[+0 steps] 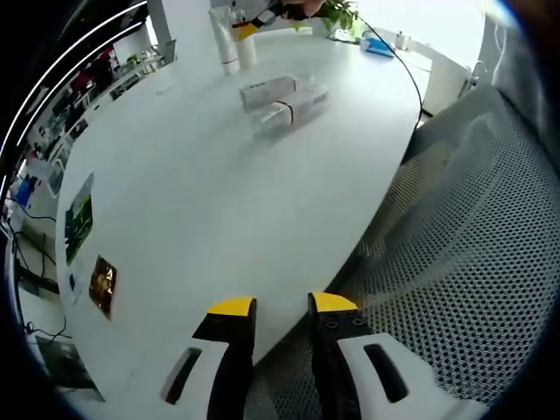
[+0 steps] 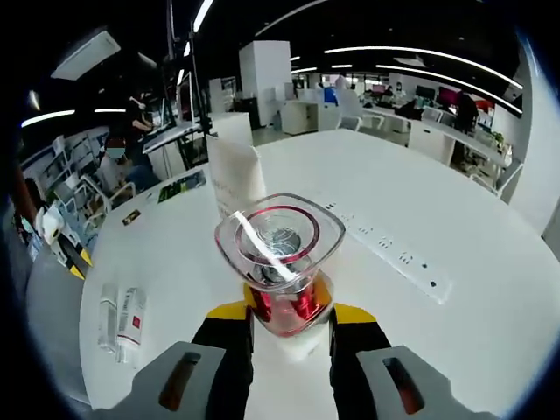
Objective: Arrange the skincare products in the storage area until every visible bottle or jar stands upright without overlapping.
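My right gripper [image 2: 289,313] is shut on a red bottle with a clear square cap [image 2: 278,241], seen from above its cap. A white tube [image 2: 234,175] stands upright just behind it. Two white boxes with red print [image 2: 122,319] lie flat on the table to the left. In the left gripper view the same boxes [image 1: 284,101] lie side by side far ahead, with two white tubes [image 1: 229,39] upright beyond them and the right gripper [image 1: 262,17] next to those. My left gripper [image 1: 282,306] is open at the table's near edge, holding nothing.
The white oval table [image 1: 219,192] carries a green sticker [image 1: 79,214] and a gold card [image 1: 102,284] at its left. A grey mesh chair [image 1: 472,227] stands against the right edge. Recessed sockets [image 2: 385,247] run across the table. A plant [image 1: 337,12] and a blue item [image 1: 378,45] sit at the far end.
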### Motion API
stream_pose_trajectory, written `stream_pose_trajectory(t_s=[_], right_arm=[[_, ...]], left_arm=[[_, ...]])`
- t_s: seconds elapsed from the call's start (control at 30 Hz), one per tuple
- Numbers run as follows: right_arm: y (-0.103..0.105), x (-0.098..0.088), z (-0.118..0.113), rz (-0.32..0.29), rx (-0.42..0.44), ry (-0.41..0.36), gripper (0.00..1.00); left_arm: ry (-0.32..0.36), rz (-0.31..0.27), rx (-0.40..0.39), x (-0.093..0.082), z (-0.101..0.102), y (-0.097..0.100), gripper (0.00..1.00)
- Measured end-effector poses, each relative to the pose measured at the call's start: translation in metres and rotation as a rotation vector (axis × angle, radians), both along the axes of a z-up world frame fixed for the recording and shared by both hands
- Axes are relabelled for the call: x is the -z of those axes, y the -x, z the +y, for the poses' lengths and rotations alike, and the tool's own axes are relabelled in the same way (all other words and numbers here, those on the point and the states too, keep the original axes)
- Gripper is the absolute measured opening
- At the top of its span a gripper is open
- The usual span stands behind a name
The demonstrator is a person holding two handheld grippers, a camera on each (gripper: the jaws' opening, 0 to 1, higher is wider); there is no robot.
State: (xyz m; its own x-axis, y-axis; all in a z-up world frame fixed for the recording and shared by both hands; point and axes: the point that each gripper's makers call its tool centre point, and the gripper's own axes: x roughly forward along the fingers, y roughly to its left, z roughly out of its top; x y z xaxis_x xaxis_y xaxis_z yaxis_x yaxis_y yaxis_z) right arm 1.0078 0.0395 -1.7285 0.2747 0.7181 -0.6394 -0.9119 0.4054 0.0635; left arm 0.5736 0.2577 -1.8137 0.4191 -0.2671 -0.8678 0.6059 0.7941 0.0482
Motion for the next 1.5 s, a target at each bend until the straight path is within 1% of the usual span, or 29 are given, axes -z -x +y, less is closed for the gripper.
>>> stream_pose_trajectory(t_s=[0.23, 0.43, 0.5, 0.57, 0.7, 0.77, 0.8, 0.9, 1.0, 1.1, 1.13, 1.17, 1.23, 1.37, 1.4, 1.5], right_arm=[[0.001, 0.0, 0.001, 0.002, 0.009, 0.003, 0.29], [0.003, 0.0, 0.001, 0.015, 0.032, 0.008, 0.29], [0.005, 0.005, -0.003, 0.019, 0.042, 0.039, 0.33], [0.008, 0.006, -0.006, 0.026, 0.064, 0.036, 0.37], [0.023, 0.013, -0.017, 0.049, 0.107, 0.044, 0.38], [0.036, 0.019, -0.023, 0.075, 0.133, 0.043, 0.38], [0.046, 0.022, -0.025, 0.086, 0.14, 0.047, 0.38], [0.069, 0.03, -0.029, 0.111, 0.148, 0.059, 0.38], [0.096, 0.036, -0.028, 0.137, 0.139, 0.066, 0.38], [0.122, 0.043, -0.026, 0.153, 0.117, 0.091, 0.38], [0.127, 0.044, -0.025, 0.16, 0.113, 0.092, 0.38], [0.138, 0.044, -0.021, 0.166, 0.103, 0.099, 0.38], [0.144, 0.044, -0.018, 0.167, 0.099, 0.103, 0.38], [0.166, 0.045, -0.003, 0.165, 0.044, 0.132, 0.38], [0.168, 0.046, -0.002, 0.165, 0.038, 0.135, 0.37], [0.183, 0.048, 0.011, 0.168, -0.015, 0.155, 0.36]], left_arm=[[-0.001, -0.002, 0.0, 0.0, 0.0, 0.0, 0.2], [-0.001, -0.003, 0.0, 0.0, 0.0, 0.0, 0.2], [-0.001, -0.003, 0.001, 0.0, 0.0, 0.0, 0.2], [0.0, -0.006, 0.002, -0.001, 0.0, -0.001, 0.2], [0.003, -0.014, 0.005, -0.002, -0.001, -0.001, 0.2], [0.003, -0.018, 0.009, -0.003, -0.001, -0.002, 0.19], [0.002, -0.021, 0.01, -0.003, -0.001, -0.002, 0.19], [-0.004, -0.026, 0.016, -0.003, -0.001, -0.002, 0.18], [-0.006, -0.036, 0.023, -0.004, -0.002, -0.003, 0.18], [-0.006, -0.046, 0.027, -0.006, -0.001, -0.003, 0.18], [-0.006, -0.049, 0.029, -0.006, -0.001, -0.003, 0.18], [-0.005, -0.051, 0.031, -0.007, -0.002, -0.003, 0.18], [-0.005, -0.059, 0.039, -0.008, -0.003, -0.004, 0.18], [-0.012, -0.069, 0.056, -0.009, -0.005, -0.004, 0.17], [-0.011, -0.07, 0.058, -0.009, -0.005, -0.004, 0.17], [-0.011, -0.081, 0.066, -0.01, -0.006, -0.005, 0.16]])
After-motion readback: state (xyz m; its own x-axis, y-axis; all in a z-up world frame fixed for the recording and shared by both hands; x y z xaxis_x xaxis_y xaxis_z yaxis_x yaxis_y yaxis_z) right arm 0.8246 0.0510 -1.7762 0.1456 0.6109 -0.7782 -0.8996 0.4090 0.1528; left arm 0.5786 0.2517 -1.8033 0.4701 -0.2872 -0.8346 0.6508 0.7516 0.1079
